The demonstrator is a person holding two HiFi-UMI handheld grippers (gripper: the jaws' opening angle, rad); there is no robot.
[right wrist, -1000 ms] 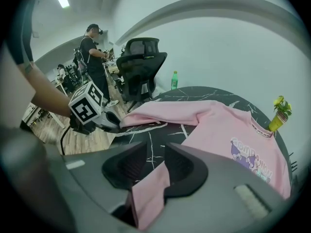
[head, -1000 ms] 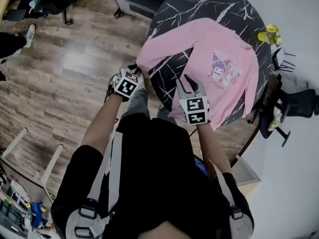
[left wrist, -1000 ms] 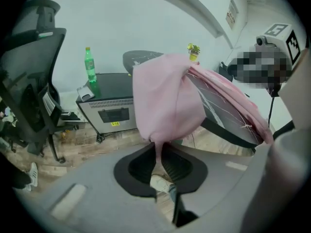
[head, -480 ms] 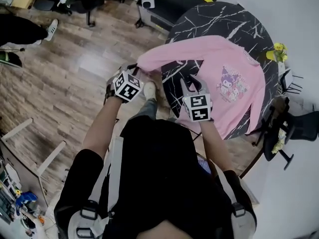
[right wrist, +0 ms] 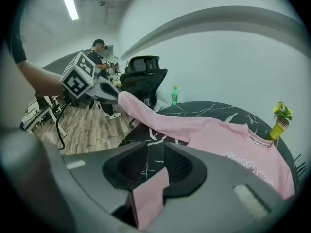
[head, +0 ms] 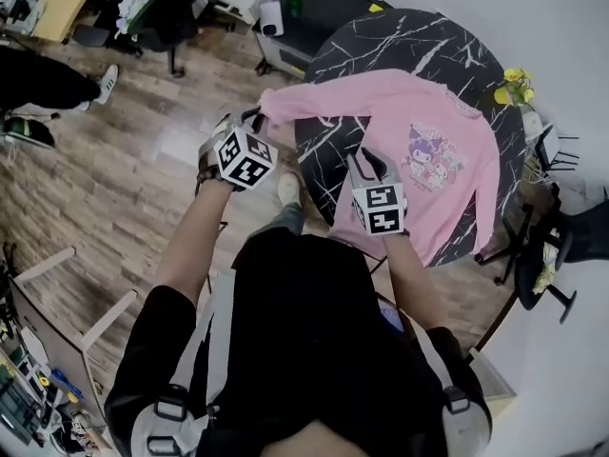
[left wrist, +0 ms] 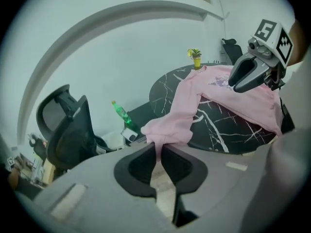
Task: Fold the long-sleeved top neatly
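A pink long-sleeved top (head: 428, 131) with a cartoon print lies face up on the round black marble table (head: 409, 36). Its left sleeve (head: 324, 103) stretches out past the table's edge. My left gripper (head: 252, 119) is shut on the cuff and holds it up in the air; in the left gripper view the cuff (left wrist: 170, 125) is pinched between the closed jaws of the left gripper (left wrist: 159, 148). My right gripper (head: 371, 160) is at the top's near hem corner. In the right gripper view pink fabric (right wrist: 150, 193) sits clamped deep between the jaws of the right gripper (right wrist: 155, 152).
A black office chair (left wrist: 68, 125) and a green bottle (left wrist: 121, 113) are beyond the table's left side. A yellow potted plant (head: 519, 65) stands at the table's far edge. A dark chair (head: 571, 217) is on the right. A person (right wrist: 99, 52) stands far off on the wood floor.
My left gripper has risen and turned with the cuff, drawing the sleeve out straight from the table edge. The right gripper has lifted only slightly at the hem.
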